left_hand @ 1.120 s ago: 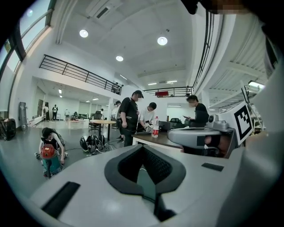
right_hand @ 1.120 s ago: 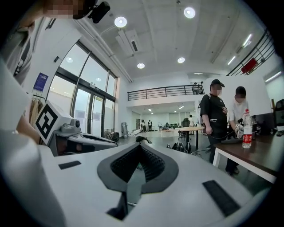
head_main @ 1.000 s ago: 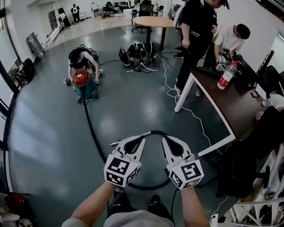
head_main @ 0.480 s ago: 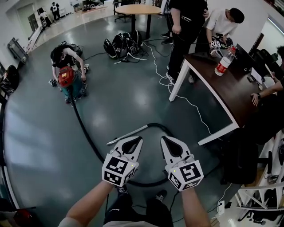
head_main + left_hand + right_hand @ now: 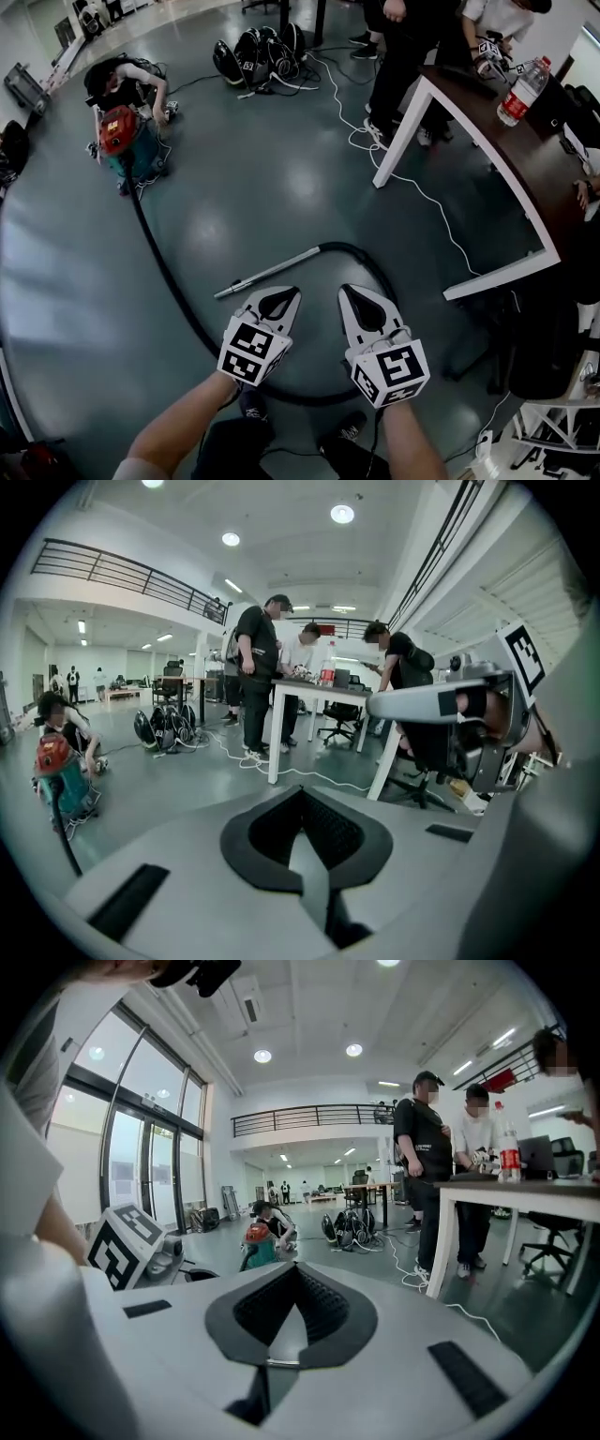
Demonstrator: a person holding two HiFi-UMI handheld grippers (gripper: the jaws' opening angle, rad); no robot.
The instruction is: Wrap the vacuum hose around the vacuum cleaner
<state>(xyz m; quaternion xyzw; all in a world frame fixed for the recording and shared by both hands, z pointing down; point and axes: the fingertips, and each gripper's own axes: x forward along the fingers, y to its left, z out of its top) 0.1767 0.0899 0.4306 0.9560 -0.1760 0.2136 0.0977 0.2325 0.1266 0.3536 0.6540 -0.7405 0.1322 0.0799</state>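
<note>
**Both claws shut and empty, hose lying loose on the floor**

So both grippers are hanging side by side over the grey floor (image 5: 281, 187), and neither one is holding a thing. The left gripper (image 5: 289, 294) is sitting with its jaws pressed tight together, nothing between them. The right gripper (image 5: 347, 291) is doing exactly the same just beside it, clamped on air.

The vacuum hose (image 5: 169, 277) is lying on the floor. It's starting at the vacuum cleaner (image 5: 122, 141), which is sitting well ahead of the left gripper and off to its left. From there it's running back toward the person, curling under both grippers, then swinging up past the right gripper's outer side and looping over just ahead of its tips. There it's joining the metal wand (image 5: 267, 272), which is lying just ahead of the left gripper and angling away to its left.

A person (image 5: 131, 80) is crouching right behind the vacuum cleaner. Well ahead and to the right of the right gripper, a dark-topped table (image 5: 511, 159) on white legs is carrying a bottle (image 5: 521, 91), with people (image 5: 403, 47) standing around it. A pile of dark bags (image 5: 258, 56) is sitting far ahead of both claws.
</note>
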